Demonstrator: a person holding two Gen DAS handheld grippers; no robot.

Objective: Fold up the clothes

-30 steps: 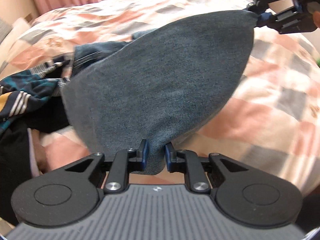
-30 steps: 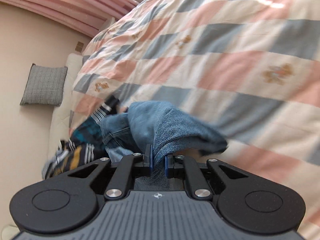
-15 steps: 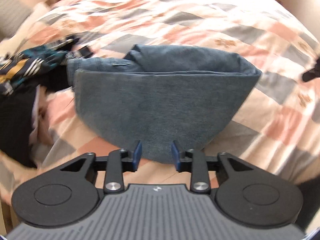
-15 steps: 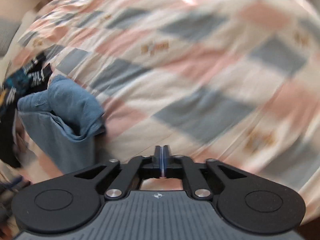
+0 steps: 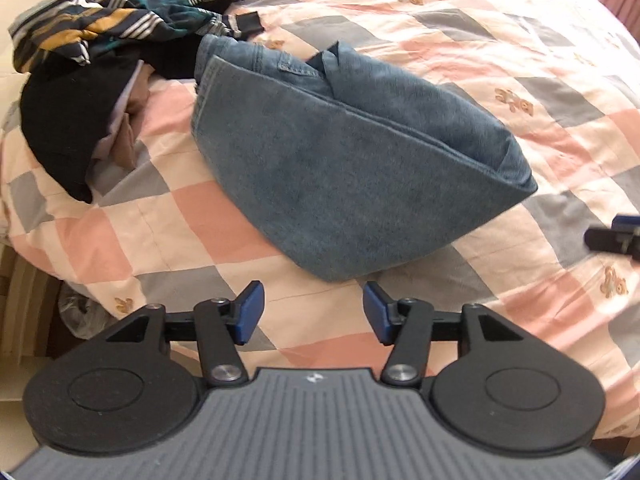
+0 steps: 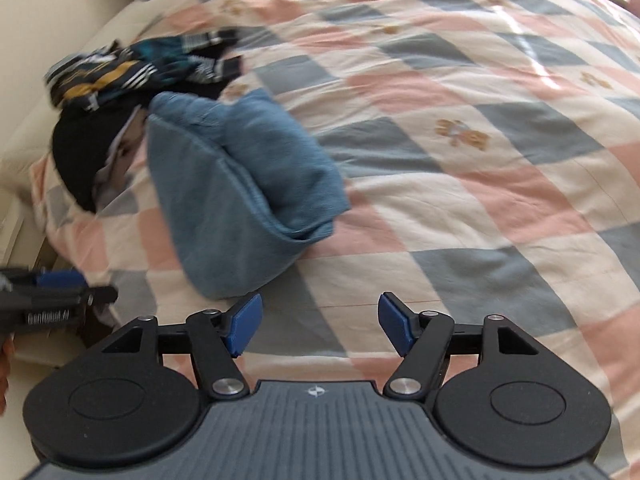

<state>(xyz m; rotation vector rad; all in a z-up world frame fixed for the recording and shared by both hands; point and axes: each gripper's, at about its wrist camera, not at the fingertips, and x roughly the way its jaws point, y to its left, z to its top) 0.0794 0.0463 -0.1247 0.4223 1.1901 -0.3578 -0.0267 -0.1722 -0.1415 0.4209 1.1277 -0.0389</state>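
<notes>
Lying just ahead of the left gripper (image 5: 313, 314), whose jaws are spread apart and empty, the denim garment (image 5: 352, 176) is seen doubled over on the checked quilt (image 5: 520, 60), so one fold is judged done. The right gripper (image 6: 320, 324) is likewise held apart, with the garment ahead and to its left. Beyond the denim, a heap of unfolded clothes (image 5: 92, 68) is judged left to do.

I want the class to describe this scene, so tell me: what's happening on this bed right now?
A person is folding clothes with two hand-held tongs. The folded jeans lie on the checked quilt, let go. The left tongs and right tongs are both open, holding nothing. A pile of unfolded clothes waits beside the jeans.
</notes>
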